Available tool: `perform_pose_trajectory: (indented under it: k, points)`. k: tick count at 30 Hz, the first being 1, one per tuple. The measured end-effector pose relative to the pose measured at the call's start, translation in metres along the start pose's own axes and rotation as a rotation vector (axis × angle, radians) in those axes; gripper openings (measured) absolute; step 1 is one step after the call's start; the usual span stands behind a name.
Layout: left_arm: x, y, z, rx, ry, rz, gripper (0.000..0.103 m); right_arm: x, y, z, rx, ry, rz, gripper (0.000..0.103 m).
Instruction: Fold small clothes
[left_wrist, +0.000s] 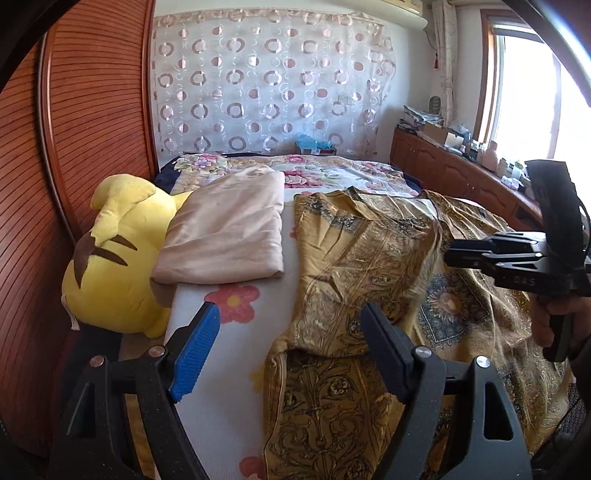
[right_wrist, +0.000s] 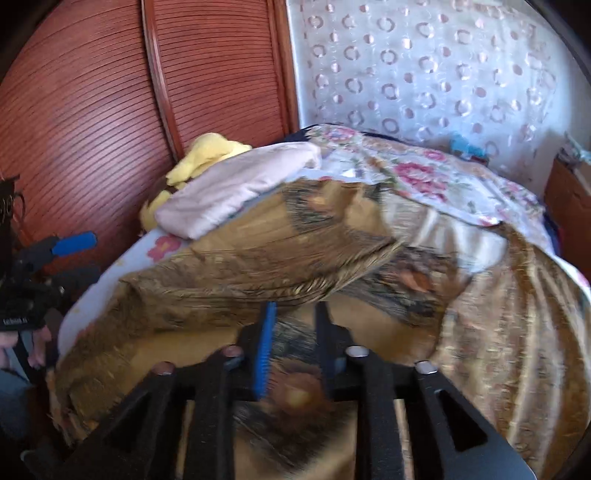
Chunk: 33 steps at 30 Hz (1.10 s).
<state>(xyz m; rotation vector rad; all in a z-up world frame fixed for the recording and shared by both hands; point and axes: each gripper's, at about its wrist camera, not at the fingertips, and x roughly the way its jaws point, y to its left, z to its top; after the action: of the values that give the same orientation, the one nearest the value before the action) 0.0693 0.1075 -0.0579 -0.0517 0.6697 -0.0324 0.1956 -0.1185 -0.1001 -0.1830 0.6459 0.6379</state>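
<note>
Lying spread and rumpled across the near half of the bed (left_wrist: 236, 354): gold patterned garment (left_wrist: 369, 280), one layer doubled over toward the middle. Sitting beyond it, toward the wardrobe side: folded beige cloth (left_wrist: 225, 236), resting partly against a yellow plush toy (left_wrist: 110, 266).

Hovering low at the garment's near left edge: left tool (left_wrist: 291, 354), fingers spread wide, nothing between them, blue pad (left_wrist: 195, 354) facing inward, right finger overlapping the fabric edge in view.

Reaching in from the right side, raised above the cloth: right tool (right_wrist: 293, 354), tilted forward over the fabric. Fingers drawn close with a narrow gap showing patterned cloth behind; blurring heavily in the right wrist view, so not telling whether fabric is being pinched.

Showing on the right tool body (left_wrist: 524, 266) in the left wrist view: pale lettering, appearing as "DAS", partly cut off. Showing on the left tool's housing in the right wrist view: small white print, too blurred for reading.

Standing behind: slatted wooden wardrobe (left_wrist: 92, 110), ring-patterned curtain (left_wrist: 266, 81), cluttered cabinet (left_wrist: 454, 166) under the window.
</note>
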Motion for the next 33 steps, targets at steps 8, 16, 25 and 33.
perform_pose_trajectory:
  k: [8,16,25,33]
  points:
    - [0.040,-0.013,0.037,0.063,0.040,-0.021,0.079,-0.002,-0.036,-0.009,0.001,0.002,-0.130,0.053]
    - [0.095,-0.022,0.072,0.083,0.102,-0.105,0.078,0.021,-0.094,-0.009,0.026,0.068,-0.231,0.053]
    - [0.146,-0.032,0.092,0.100,0.188,-0.144,0.056,0.044,-0.128,-0.005,0.088,0.123,-0.237,0.053]
    - [0.179,-0.029,0.106,0.091,0.257,-0.127,0.041,0.040,-0.129,-0.003,0.094,0.121,-0.218,0.054]
